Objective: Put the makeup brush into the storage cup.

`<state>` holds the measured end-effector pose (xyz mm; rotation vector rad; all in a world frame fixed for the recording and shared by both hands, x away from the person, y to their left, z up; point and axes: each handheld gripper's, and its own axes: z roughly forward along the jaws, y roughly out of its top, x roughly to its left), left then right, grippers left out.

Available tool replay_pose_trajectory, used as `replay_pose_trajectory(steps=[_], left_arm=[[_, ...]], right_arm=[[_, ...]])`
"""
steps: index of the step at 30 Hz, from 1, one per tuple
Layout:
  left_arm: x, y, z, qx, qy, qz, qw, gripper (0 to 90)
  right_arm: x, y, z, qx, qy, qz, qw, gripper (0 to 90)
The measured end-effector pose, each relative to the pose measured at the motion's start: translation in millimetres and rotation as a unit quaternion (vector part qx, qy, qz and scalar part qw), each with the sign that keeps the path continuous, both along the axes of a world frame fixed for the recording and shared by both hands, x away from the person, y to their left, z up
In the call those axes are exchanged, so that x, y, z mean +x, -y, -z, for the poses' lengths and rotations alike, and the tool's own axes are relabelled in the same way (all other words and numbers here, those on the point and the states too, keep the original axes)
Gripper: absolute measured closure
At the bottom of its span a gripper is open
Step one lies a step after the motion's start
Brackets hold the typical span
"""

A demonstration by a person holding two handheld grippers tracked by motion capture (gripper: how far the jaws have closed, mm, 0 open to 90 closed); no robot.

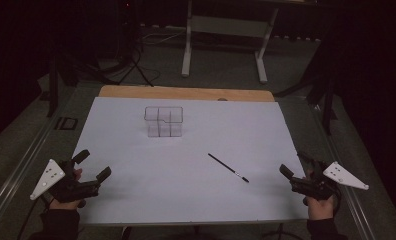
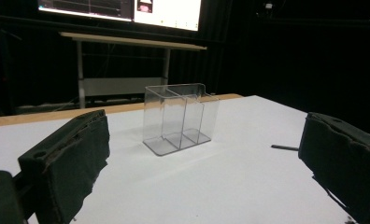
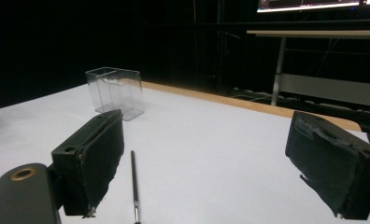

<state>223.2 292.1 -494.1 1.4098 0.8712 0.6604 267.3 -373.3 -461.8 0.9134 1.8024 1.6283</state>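
At the near left corner of the white table (image 1: 136, 200), the left gripper (image 1: 92, 167) rests with its jaws spread wide and nothing between them. Farther in and left of centre stands the clear acrylic organizer (image 1: 163, 121), upright, its compartments empty. To the right, nearer the person, the black pen (image 1: 228, 167) lies flat and slanted, well apart from the organizer. The right gripper (image 1: 292, 164), at the near right edge, also stands wide open and empty, close to the pen's near end. The likely step is picking up the pen: bring the right jaws down across its barrel near the middle, squarely, so it does not roll or pivot.
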Motion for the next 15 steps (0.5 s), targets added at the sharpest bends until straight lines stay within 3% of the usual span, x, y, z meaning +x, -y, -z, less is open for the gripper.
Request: replay_pose_trajectory(steps=[8, 15], left_arm=[[0.6, -0.6, -0.8, -0.008, 0.001, -0.005, 1.0000, 2.6], [-1.8, -3.4, -2.2, -0.016, 0.001, -0.015, 0.9998, 2.6]], right_arm=[[-3.0, -4.4, -2.6, -0.010, 0.003, -0.015, 0.9998, 12.3], [-8.0, -10.6, -13.4, -0.017, -0.006, 0.003, 0.9998, 15.7]])
